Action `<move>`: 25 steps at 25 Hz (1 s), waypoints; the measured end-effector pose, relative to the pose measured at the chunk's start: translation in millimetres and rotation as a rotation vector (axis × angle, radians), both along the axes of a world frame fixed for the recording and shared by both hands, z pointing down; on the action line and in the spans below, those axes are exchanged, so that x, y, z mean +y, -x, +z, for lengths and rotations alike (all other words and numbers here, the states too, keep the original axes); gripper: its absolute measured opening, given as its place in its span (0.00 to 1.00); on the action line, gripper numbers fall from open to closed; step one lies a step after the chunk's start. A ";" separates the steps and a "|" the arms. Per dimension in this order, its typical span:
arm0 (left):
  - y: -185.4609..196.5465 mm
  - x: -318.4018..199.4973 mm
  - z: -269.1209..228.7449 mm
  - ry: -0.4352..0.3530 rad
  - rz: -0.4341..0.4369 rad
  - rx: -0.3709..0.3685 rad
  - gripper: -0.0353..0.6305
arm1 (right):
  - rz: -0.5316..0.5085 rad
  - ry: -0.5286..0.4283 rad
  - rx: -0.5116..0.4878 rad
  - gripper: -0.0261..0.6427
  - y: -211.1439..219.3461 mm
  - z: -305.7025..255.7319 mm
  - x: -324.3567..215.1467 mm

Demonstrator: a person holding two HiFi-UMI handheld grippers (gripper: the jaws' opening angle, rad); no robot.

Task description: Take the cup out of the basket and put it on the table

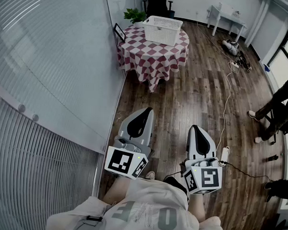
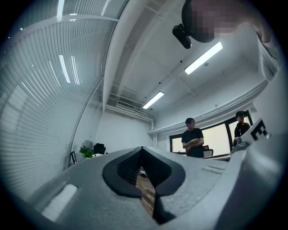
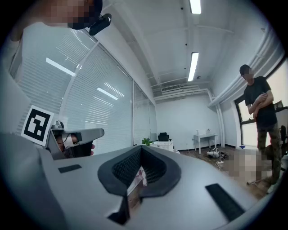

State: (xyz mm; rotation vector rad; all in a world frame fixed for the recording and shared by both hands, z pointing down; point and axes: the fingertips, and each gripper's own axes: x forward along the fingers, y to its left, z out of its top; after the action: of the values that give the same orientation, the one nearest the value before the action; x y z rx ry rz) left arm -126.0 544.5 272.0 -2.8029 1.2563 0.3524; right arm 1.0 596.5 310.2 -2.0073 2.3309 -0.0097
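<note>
The person is standing on the wooden floor (image 1: 191,99) at the bottom of the head view, holding the left gripper (image 1: 145,110) at lower centre-left and the right gripper (image 1: 195,128) just right of it. Both are pointing up the frame, side by side and apart. Each gripper's own view is showing its jaws clenched together at the tips with nothing gripped. Well away, at the top centre, the white basket (image 1: 161,36) is sitting on the round table (image 1: 153,58), which is wearing a red-and-white checked cloth. The basket's walls are hiding its inside, so the cup cannot be made out. A potted plant (image 1: 134,15) is standing just left of the basket, and a white cable (image 1: 228,98) is trailing down the floor at right to a power strip (image 1: 224,155).
</note>
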 end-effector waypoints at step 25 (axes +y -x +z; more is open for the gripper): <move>11.7 -57.1 16.1 0.048 -0.020 0.029 0.06 | 0.064 -0.001 -0.020 0.05 -32.7 10.8 -17.3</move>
State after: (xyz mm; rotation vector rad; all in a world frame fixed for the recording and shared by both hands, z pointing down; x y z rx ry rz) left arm -137.7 487.4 288.2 -2.8331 1.3151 0.3678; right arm 33.7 579.2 321.0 -2.0708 2.2528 -0.0260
